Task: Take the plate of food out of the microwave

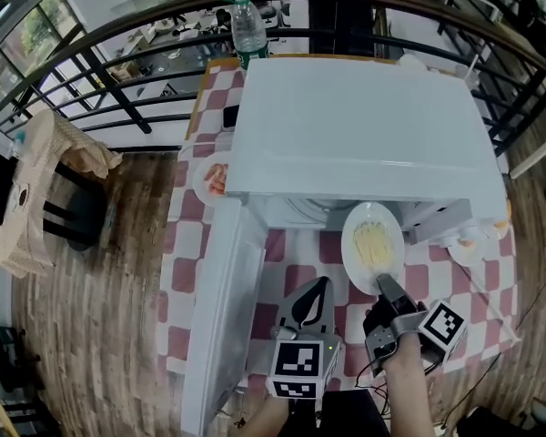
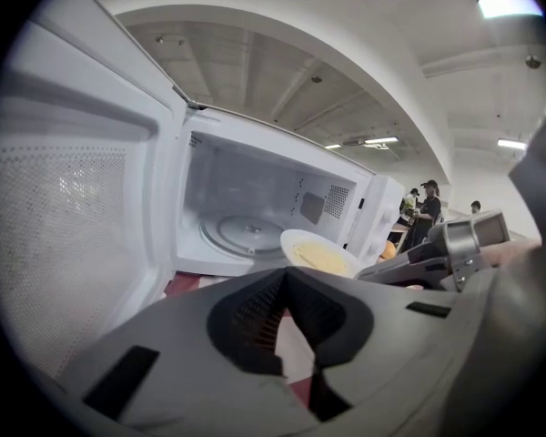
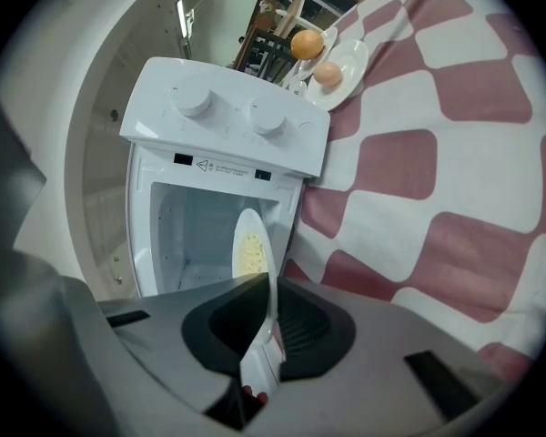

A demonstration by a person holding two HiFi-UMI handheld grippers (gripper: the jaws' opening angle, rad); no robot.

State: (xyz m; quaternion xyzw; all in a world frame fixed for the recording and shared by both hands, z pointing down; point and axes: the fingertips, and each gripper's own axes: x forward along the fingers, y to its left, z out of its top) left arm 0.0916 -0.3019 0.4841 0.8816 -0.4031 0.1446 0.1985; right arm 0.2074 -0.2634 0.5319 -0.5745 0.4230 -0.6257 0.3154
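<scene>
The white microwave (image 1: pixel 364 126) stands on a red-and-white checked table, its door (image 1: pixel 214 317) swung open to the left. A white plate of yellow food (image 1: pixel 373 244) hangs just outside the oven's mouth. My right gripper (image 1: pixel 389 289) is shut on the plate's near rim; in the right gripper view the plate (image 3: pixel 250 248) runs edge-on between the jaws (image 3: pixel 271 280). My left gripper (image 1: pixel 317 288) is shut and empty, left of the plate and in front of the cavity. The left gripper view shows its closed tips (image 2: pixel 287 273), the plate (image 2: pixel 318 255) and the bare glass turntable (image 2: pixel 246 233).
A water bottle (image 1: pixel 248 27) stands behind the microwave. A small plate of food (image 1: pixel 214 178) lies left of it. A saucer with an orange and an egg (image 3: pixel 332 62) sits to its right. Black railings run behind the table. A chair with cloth (image 1: pixel 45 180) stands at left.
</scene>
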